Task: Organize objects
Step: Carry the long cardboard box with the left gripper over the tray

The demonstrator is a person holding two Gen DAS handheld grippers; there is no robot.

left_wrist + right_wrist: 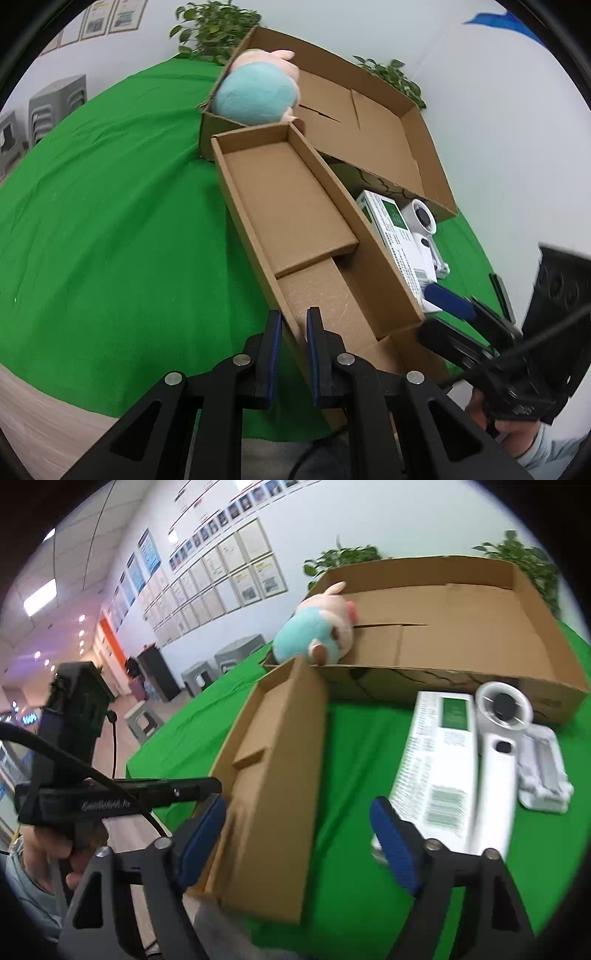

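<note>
Left gripper (pixel 294 325) is clamped on the near wall of the narrow box (pixel 295 218), which sits on the green cloth (pixel 110 221) against the big box (pixel 388 122). Right gripper (pixel 299 834) gapes wide, holding nothing, between narrow box and white carton (pixel 439 764). Plush (pixel 255 92) sits in the big box corner.

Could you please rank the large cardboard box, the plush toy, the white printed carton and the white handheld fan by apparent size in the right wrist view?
1. Large cardboard box.
2. White printed carton.
3. White handheld fan: unsure against the carton, both near and blurred.
4. Plush toy, though it sits farther away.
</note>
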